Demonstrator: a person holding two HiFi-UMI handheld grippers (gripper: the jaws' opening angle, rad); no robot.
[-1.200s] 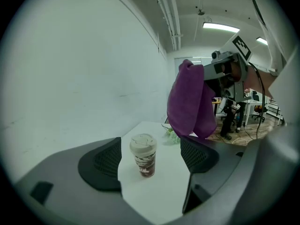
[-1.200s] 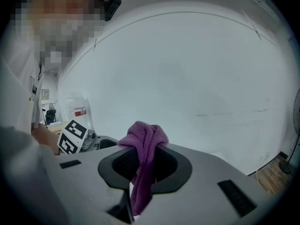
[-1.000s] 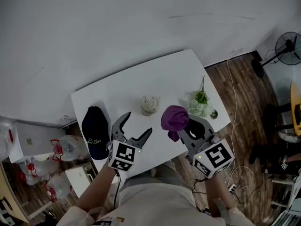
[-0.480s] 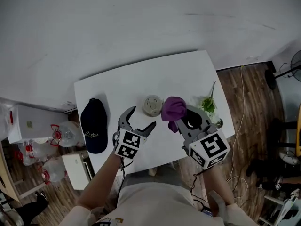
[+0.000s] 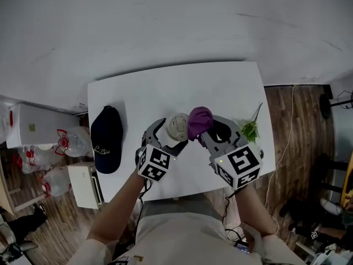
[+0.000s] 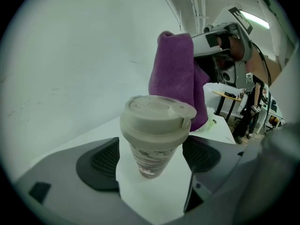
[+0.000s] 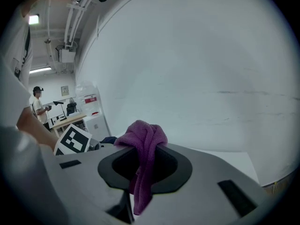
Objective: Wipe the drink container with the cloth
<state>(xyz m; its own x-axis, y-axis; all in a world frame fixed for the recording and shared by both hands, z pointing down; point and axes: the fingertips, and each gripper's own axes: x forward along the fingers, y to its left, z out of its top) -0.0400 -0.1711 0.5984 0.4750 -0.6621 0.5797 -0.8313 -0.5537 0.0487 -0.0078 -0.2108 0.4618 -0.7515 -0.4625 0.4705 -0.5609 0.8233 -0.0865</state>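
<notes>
The left gripper point(image 5: 167, 136) is holding its fingers released, having just been opening wider, around the lidded cup point(image 6: 157, 130), which is standing upright between them on the white counter point(image 5: 220, 87); the right gripper point(image 5: 205, 134) is clenching its fingers on the purple cloth point(image 7: 143, 149), just beside the cup's lid.

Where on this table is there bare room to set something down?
The far half of the table, behind the cup, is bare. So is the strip between cap and left gripper. Crowded near middle: that gripper's jaws, just opened wider, flank the cup untouched, the right gripper holds the cloth beside it, and the plant sits right.
</notes>
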